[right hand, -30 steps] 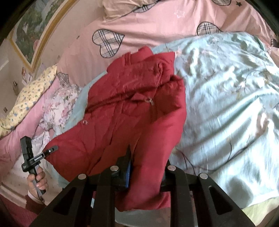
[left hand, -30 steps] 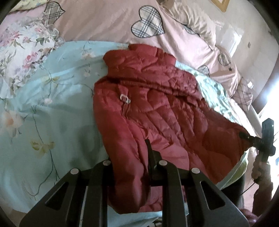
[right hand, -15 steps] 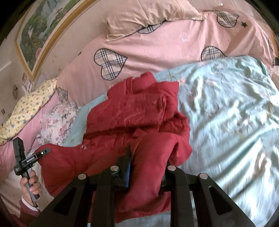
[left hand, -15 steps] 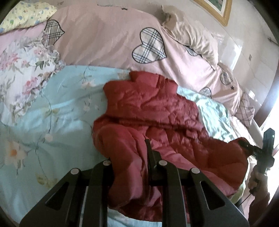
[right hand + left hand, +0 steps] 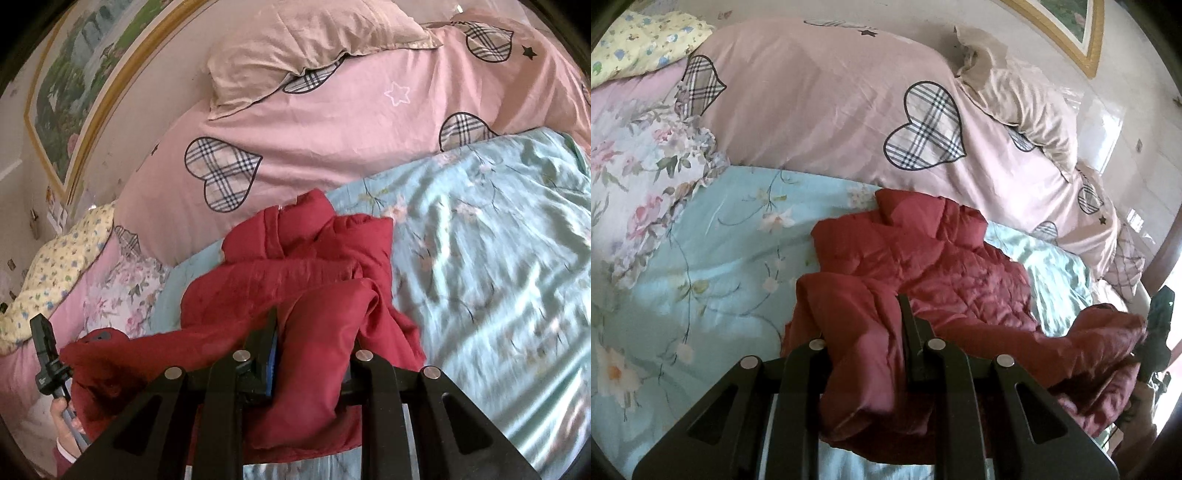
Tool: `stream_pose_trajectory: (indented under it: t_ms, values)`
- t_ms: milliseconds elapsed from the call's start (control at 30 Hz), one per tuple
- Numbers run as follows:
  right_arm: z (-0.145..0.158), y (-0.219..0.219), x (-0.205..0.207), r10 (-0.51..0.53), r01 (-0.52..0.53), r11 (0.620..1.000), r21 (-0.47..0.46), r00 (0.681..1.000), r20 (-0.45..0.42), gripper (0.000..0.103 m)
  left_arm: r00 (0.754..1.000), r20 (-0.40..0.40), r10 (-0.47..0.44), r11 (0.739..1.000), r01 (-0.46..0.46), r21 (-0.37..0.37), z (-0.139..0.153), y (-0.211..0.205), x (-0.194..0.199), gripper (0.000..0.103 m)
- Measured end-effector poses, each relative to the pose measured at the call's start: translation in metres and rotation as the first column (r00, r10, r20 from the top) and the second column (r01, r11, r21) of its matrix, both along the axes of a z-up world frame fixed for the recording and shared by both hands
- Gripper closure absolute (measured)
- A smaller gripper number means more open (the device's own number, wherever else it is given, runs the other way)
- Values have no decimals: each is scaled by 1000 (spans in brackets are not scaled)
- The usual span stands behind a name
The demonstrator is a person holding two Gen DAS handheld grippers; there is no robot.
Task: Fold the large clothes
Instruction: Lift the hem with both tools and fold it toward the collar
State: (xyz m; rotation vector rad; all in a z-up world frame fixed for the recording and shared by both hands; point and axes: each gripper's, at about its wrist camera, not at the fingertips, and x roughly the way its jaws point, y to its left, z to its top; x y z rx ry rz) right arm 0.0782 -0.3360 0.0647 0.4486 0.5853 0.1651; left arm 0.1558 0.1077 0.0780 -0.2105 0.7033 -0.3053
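Observation:
A dark red quilted jacket (image 5: 945, 266) lies on a light blue floral sheet (image 5: 701, 258), collar toward the pillows. My left gripper (image 5: 866, 343) is shut on one bottom corner of the jacket, the cloth bunched between its fingers and lifted. My right gripper (image 5: 314, 343) is shut on the other bottom corner of the jacket (image 5: 295, 280). The hem hangs in a sagging band between the two grippers. The right gripper also shows at the right edge of the left wrist view (image 5: 1156, 332), and the left gripper at the left edge of the right wrist view (image 5: 48, 354).
A pink duvet with plaid hearts (image 5: 831, 110) is heaped behind the jacket, with a beige pillow (image 5: 295, 44) on top. A floral pillow (image 5: 639, 166) and a yellow flowered quilt (image 5: 55, 266) lie to one side. A framed picture (image 5: 74, 85) hangs on the wall.
Both grippers have lifted the jacket's bottom hem and carried it toward the collar. The flat-lying lower half is now bunched and doubling over the upper half.

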Motion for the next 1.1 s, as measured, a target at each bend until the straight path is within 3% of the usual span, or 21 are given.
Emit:
stream_pose_trajectory:
  t_ms: [567, 833, 1100]
  values:
    - [-11, -23, 98, -94, 93, 994, 60, 995, 15, 81, 997, -24, 78, 997, -78, 20, -19, -18, 107, 85]
    - [-39, -43, 157, -167, 172, 979, 109, 985, -53, 80, 991, -58, 123, 990, -119, 72, -47, -30, 172, 85]
    - [-62, -44, 200, -223, 228, 970, 89, 973, -66, 80, 984, -82, 160, 982, -150, 115, -70, -42, 216, 82]
